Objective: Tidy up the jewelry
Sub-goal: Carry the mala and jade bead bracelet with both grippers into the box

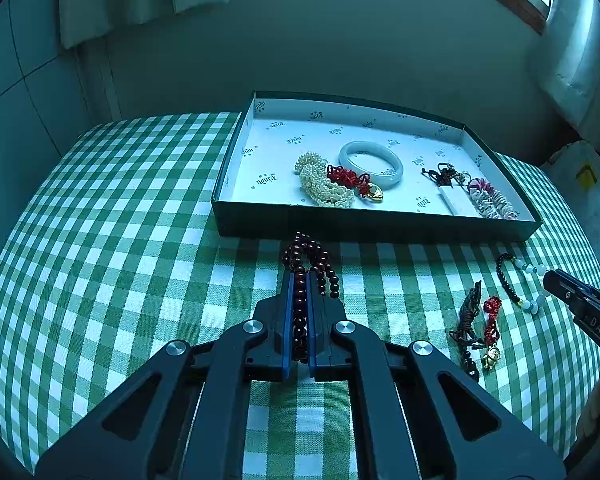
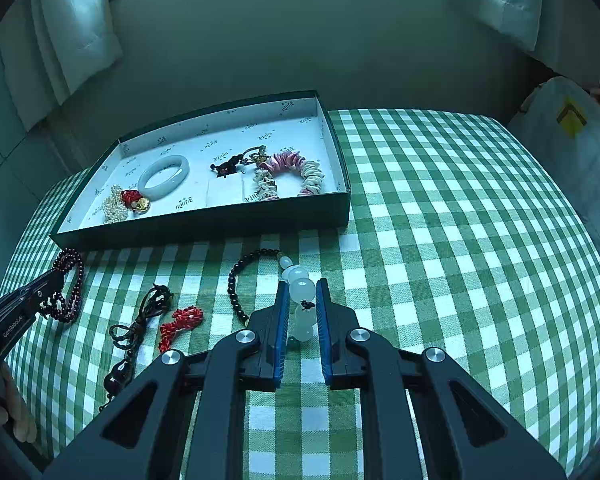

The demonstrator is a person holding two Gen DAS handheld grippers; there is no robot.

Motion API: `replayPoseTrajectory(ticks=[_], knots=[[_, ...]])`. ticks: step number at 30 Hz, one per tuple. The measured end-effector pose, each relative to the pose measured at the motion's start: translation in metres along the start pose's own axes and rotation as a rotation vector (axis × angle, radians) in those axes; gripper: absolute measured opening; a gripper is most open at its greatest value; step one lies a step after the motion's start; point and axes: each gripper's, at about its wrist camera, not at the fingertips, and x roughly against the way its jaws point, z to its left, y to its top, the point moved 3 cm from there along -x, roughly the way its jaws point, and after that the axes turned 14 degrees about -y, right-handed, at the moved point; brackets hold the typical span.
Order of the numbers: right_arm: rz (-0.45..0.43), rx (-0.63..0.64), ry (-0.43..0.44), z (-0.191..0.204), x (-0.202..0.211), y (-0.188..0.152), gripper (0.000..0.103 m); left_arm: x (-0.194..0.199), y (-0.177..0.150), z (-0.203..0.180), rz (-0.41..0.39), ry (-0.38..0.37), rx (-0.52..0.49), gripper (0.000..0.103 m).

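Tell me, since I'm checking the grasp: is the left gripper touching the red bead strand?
Touching. The left wrist view shows the left gripper with its blue pads closed on the red bead strand, no gap on either side.
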Motion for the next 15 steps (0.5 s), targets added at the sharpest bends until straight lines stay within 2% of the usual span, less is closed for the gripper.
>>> replayPoseTrajectory(ticks=[15], knots=[[-0.056, -0.005, 0.015, 0.001, 0.030, 0.012, 0.014, 0.025, 0.011, -0.013, -0.043, -0.011, -0.018, 0.005]])
